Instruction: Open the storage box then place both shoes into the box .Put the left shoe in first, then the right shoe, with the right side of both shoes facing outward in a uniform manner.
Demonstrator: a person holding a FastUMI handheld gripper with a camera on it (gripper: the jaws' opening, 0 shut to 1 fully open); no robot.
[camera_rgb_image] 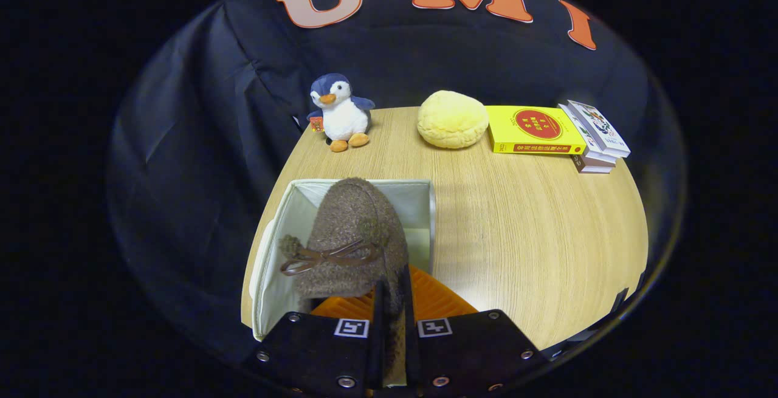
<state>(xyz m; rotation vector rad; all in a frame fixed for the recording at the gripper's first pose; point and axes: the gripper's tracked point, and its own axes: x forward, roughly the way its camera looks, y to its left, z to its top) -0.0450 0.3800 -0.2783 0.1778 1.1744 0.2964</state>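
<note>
— Why is the shoe up there?
— The gripper pinches its heel edge, fingers pressed close on it, holding it over the open box so it can drop in.
— What's it like?
— Brown, fuzzy, round toe, thin bow. The box is pale and square. Beyond the box sit a soft penguin and books.

shoe over box | penguin, cushion, books beyond
</note>
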